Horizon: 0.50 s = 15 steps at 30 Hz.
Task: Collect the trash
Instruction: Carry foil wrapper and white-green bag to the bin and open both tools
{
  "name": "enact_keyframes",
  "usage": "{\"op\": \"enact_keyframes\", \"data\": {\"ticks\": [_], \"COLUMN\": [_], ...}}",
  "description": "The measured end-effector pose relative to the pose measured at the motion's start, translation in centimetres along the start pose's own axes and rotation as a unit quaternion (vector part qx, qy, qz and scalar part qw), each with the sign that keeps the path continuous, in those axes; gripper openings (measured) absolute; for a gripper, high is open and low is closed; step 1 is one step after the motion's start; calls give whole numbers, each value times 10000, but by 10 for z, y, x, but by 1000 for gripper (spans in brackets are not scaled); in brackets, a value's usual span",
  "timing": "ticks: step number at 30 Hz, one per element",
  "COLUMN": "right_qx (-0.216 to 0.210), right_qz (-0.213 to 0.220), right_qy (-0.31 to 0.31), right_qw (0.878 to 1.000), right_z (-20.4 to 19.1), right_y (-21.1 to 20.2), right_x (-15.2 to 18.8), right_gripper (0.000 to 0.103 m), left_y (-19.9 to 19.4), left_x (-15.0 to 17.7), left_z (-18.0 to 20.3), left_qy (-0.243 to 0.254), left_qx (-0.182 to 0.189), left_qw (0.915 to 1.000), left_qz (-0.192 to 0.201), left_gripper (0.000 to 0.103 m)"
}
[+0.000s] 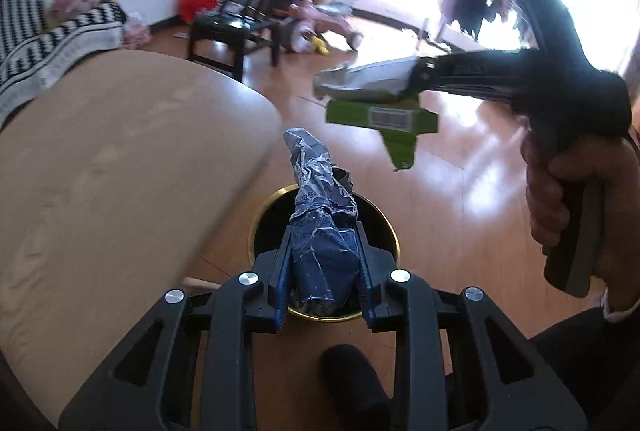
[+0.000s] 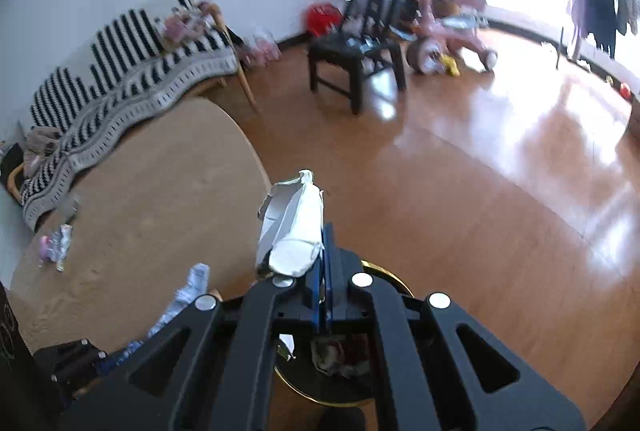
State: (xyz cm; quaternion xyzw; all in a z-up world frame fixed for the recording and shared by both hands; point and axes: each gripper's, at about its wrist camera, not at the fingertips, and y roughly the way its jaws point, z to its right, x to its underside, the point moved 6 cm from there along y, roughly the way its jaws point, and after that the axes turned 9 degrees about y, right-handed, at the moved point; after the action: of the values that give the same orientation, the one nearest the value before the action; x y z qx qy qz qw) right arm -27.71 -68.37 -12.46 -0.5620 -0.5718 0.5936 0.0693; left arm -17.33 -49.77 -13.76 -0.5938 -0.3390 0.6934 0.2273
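Left gripper [image 1: 325, 271]: blue-padded fingers [image 1: 280, 283] clamped on a crumpled blue-grey foil wrapper [image 1: 320, 215], which sticks up past the fingertips toward frame centre. Directly beneath it, lower centre of the left wrist view, sits a round black trash bin with a gold rim [image 1: 384, 223] on the wooden floor [image 1: 460, 159]; the wrapper hangs over its opening.

Right gripper [image 2: 325, 271]: fingers pressed nearly together, pinching the edge of a flattened white and green cardboard carton [image 2: 296, 223]. In the right wrist view the carton leans left of the fingers, silver lining showing at its torn end. In the left wrist view the same carton appears right of centre, green face and barcode visible, held in the air above the floor and beyond the bin. The person's right hand [image 1: 560, 187] grips the handle at the right edge.

Lower centre of the right wrist view: bin seen behind the gripper body, with crumpled scraps inside it.

Left half of both views: round beige counter [image 2: 152, 191], just beside the bin. On it at lower left, a small pink and clear wrapper [image 2: 54, 247].

Upper left: black-and-white striped blanket [image 2: 120, 87]. Upper centre: dark wooden chair [image 2: 356, 59]; a pink tricycle [image 2: 448, 43] near it.
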Motion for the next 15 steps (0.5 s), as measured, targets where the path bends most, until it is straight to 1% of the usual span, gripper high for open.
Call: {"op": "enact_keyframes", "data": {"ticks": [3, 7, 11, 15], "right_qx": [109, 233, 224, 236], "right_qz": [-450, -799, -993, -1042], "right_qy": [3, -37, -51, -83], "right_qw": [9989, 9965, 9948, 9942], "right_z": [16, 26, 23, 17], "right_y": [21, 37, 43, 47], "right_x": [13, 24, 30, 28], "right_gripper": [2, 2, 2, 2], "left_y": [25, 52, 71, 80], "left_x": [4, 11, 14, 10], "left_z": [7, 3, -3, -10], "left_qy": [54, 42, -36, -68], "left_qx": [88, 114, 135, 139], "left_qw": [9998, 9989, 9982, 9979], "left_qz": [-197, -443, -592, -633], "left_gripper": [27, 27, 27, 27]}}
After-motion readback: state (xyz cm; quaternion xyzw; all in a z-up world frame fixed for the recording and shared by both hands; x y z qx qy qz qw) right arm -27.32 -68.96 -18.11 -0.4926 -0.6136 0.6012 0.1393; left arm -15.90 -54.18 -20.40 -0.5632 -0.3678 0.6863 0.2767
